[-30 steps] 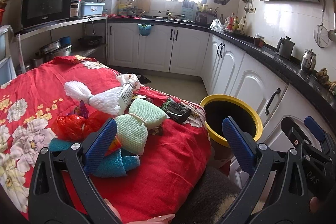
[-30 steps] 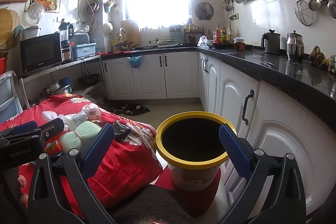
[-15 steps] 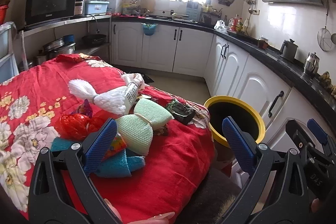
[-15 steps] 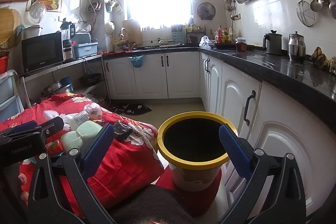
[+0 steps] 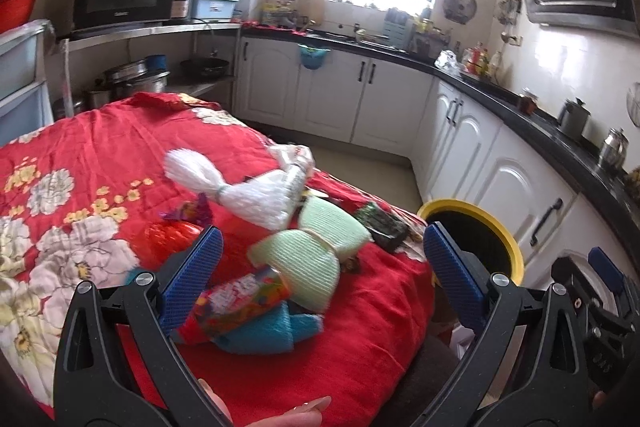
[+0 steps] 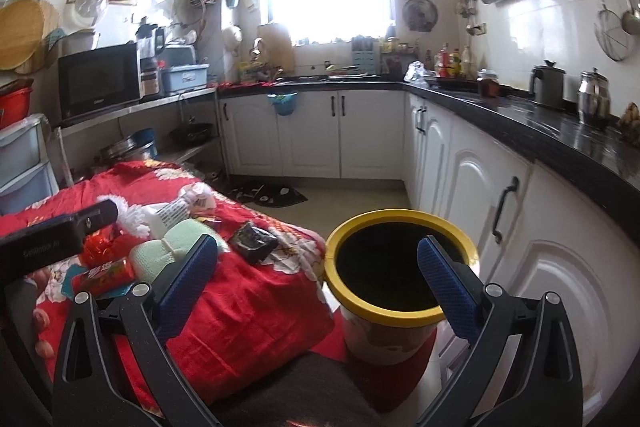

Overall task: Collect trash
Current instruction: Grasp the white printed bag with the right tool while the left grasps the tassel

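The left tool (image 5: 320, 267) gapes wide over the red floral-clothed bench (image 5: 100, 155); the right tool (image 6: 316, 267) too. At its 12 o'clock lies a pale-green foam fruit net (image 5: 312, 251): light, squashy, probably best pinched at its tied waist. The yellow-rimmed bin (image 5: 480, 239) stands at 3 o'clock.

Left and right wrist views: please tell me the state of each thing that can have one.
left gripper: open, holding nothing.
right gripper: open, holding nothing.
yellow-rimmed bin: upright, no lid, inside dark.
colourful wrapper: lying on the teal foam net, between the left fingers.
black packet: lying flat on the red cloth.
cabinet doors: shut.
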Available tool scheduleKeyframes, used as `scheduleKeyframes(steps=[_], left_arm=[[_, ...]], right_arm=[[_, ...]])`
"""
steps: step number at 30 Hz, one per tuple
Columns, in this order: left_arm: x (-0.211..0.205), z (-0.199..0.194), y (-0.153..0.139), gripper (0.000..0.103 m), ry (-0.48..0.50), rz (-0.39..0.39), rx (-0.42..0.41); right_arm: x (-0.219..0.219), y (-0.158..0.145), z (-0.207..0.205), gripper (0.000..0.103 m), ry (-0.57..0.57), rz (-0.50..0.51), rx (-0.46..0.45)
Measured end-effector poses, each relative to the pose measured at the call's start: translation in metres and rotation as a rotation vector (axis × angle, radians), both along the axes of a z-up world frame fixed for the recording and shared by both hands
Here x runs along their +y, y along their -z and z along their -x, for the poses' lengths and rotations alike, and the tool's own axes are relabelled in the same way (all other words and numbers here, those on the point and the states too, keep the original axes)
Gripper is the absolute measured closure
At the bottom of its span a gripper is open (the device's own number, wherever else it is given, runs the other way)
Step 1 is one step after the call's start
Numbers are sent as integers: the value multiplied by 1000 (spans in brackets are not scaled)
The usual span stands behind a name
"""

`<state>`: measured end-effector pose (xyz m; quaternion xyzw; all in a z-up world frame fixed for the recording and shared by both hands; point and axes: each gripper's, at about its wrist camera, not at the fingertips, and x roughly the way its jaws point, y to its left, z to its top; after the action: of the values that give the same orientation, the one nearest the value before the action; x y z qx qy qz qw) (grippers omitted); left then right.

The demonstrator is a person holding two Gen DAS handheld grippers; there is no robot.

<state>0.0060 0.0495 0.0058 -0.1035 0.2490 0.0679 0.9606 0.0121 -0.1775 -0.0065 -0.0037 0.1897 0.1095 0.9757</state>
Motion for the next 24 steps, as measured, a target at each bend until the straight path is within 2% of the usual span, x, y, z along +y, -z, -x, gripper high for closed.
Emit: scheduleKeyframes(steps=[13,18,24], left_arm=[[63,-5,-17,11,-148,27,-15],[95,-18,-23,11,-184,58,-8],[136,-44,-16,11,-220,141,56]], right_arm=[[59,-10,-33,6,-198,23,37],[81,-18,-64,6,-261,-11,87],[110,-23,-111,6,-295,-15,161]])
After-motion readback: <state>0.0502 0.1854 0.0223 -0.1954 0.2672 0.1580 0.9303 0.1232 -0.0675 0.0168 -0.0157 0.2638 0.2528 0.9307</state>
